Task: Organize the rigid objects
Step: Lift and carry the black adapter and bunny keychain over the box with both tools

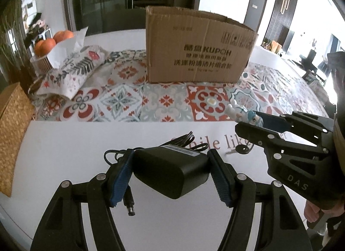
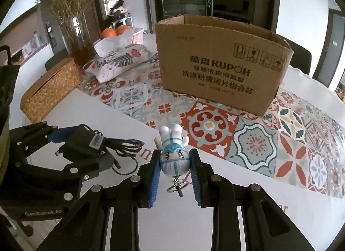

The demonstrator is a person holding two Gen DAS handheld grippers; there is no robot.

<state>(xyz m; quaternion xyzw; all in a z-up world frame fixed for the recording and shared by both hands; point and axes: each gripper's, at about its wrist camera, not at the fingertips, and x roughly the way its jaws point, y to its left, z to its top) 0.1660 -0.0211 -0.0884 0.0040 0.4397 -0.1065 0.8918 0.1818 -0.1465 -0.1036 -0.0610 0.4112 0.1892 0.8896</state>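
Holding both loads off the worktop (image 2: 90,108), you have two grips that could each fail on the way to the cardboard box (image 2: 217,65). Your left gripper (image 1: 170,173) is clamped on the black power adapter (image 1: 172,171), pads pressed on its two sides, and the adapter sits tilted between them. Its cable (image 1: 185,141) trails down in a loose bundle and the barrel plug (image 1: 129,204) hangs free beside the left pad. That trailing cable is the likeliest trouble: it could drag across the worktop, or catch on the near wall of the box as you go over, and the pull could twist the smooth adapter out of the pads.

Your right gripper (image 2: 175,164) is closed tight on the small figurine (image 2: 173,156), gripping only its rounded head, with the body and legs sticking out ahead and the key ring (image 2: 177,185) dangling below. A round head held at two points can pivot or squirt out if you swing fast or roll the wrist.

The box stands open at the top, on the patterned runner (image 2: 258,143), well beyond both grippers, and its near wall is tall. Coming in too low would knock it or the load against the rim. The two grippers are also close together, so converging on the opening at once risks a clash.
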